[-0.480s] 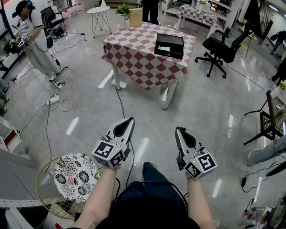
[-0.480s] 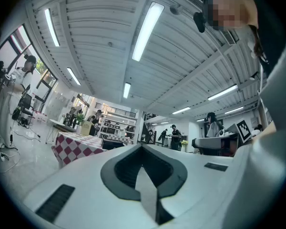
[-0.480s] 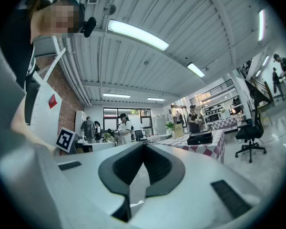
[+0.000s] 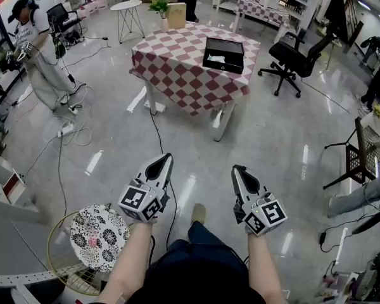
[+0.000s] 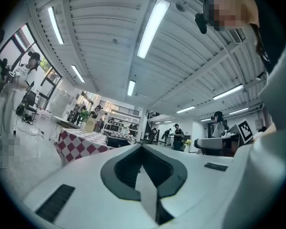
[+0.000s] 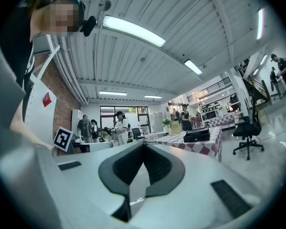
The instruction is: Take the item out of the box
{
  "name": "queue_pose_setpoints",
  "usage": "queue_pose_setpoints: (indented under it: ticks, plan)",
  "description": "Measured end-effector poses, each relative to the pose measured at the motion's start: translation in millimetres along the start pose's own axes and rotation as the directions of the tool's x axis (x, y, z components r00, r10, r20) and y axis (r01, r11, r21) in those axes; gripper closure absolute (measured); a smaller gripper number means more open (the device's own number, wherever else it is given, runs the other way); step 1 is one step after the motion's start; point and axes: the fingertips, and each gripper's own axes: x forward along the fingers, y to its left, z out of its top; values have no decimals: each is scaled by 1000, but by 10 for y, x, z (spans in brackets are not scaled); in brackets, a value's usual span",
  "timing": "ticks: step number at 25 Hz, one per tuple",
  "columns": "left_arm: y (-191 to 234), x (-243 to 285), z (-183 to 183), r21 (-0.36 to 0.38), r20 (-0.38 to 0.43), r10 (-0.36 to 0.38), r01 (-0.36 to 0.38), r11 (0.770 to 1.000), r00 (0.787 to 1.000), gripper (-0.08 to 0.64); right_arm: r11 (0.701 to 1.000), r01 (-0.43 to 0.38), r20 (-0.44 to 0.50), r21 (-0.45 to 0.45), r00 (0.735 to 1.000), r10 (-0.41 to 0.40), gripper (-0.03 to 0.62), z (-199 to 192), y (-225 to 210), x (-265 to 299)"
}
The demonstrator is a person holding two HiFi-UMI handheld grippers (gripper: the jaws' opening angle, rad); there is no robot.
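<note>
Judging this the approach step: the black box [image 4: 224, 54], a pale item [image 4: 219, 59] inside, sits on the checkered table [image 4: 177, 68], well apart from me. My left gripper [image 4: 166, 158] and right gripper [image 4: 237, 169] are both closed and empty. Next I need to reach the table and open one gripper.

Black box [image 4: 223, 54] on checked table [image 4: 171, 75], well ahead of both grippers | left gripper [image 4: 165, 159], right gripper [image 4: 238, 170] side by side | floral stool [image 4: 100, 236] beside left gripper

Black box [image 4: 232, 50] — open, flat on the checkered table [image 4: 177, 65], a white item [image 4: 219, 59] inside.
</note>
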Motion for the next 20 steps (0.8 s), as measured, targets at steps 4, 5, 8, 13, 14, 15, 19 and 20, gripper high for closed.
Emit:
queue_pose_setpoints:
  ticks: [4,5,8,13,14,15,19,20]
  plan:
    - [127,226,-43,-8,-10,-5,5,1000,1000,557,1000,11,-18,-1,1000,-11,589,-26,-203,166]
    - [170,284,-48,-9,-10,-2,2,1000,1000,557,1000,12,-23,-1,1000,-12,589,-40,-255,220]
    - [310,467,-66,-12,-15,10,-10,1000,1000,557,1000,15,-27,5,1000,-15,589,-58,-431,390]
    - [556,795,-38,0,-17,37,-37,999,999,557,999,24,-23,23,999,-23,589,-25,-803,704]
    - [611,856,-38,-1,-18,45,-45,999,999,557,999,27,-24,30,999,-26,588,-22,-879,762]
    - [664,919,-38,-2,-19,54,-54,999,998,557,999,30,-25,36,999,-29,588,-21,-955,817]
    - [799,1188,0,2,-19,78,-78,997,997,557,998,35,-25,58,999,-33,588,-2,-1256,1011]
    - [811,1262,10,6,-20,80,-80,997,997,557,997,37,-23,61,999,-35,588,15,-1334,1052]
